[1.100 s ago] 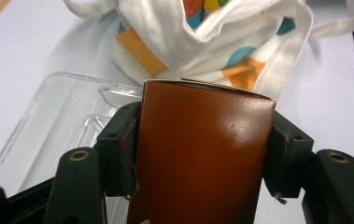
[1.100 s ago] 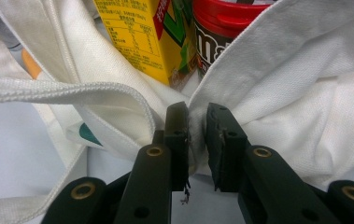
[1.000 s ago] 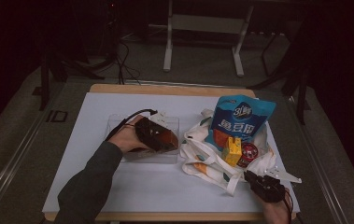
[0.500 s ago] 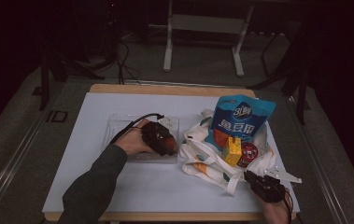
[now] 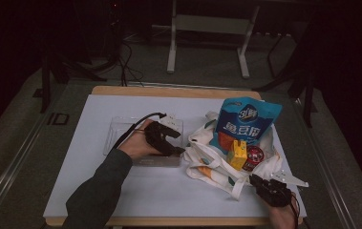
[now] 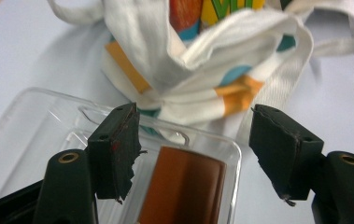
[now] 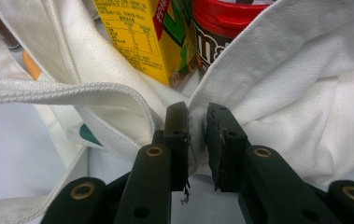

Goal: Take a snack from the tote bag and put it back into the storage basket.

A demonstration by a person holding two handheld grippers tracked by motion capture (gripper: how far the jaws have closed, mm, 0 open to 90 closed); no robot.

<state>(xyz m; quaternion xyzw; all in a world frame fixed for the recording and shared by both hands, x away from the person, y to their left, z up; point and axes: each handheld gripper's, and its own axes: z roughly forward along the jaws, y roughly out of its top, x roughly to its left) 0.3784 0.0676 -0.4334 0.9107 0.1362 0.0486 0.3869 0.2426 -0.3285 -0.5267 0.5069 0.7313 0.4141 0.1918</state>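
Work in hand: packing snacks from a clear plastic tray (image 5: 121, 131) into a white tote bag (image 5: 217, 162) on the table (image 5: 73, 191).
Left tool (image 6: 193, 140): released; its jaws have just been opening and stand wide apart over the near end of the tray, with nothing pressed between them.
Brown bar (image 6: 184, 186): lies in the tray, below and between the left jaws, not gripped.
Right tool (image 7: 195, 135): clenched on a fold of the bag's cloth at its mouth, holding the bag in place at the near right of the table.
Already in the bag: a blue snack packet (image 5: 248, 119) standing up out of it, a yellow drink carton (image 5: 238, 153), a red-lidded tub (image 5: 253, 155).
Done, by my reading: 3 items packed.
Left: the brown bar is not yet lifted; it has to be gripped, carried across and dropped into the bag just beside the tray.
Tray contents: otherwise hard to tell past the hand.
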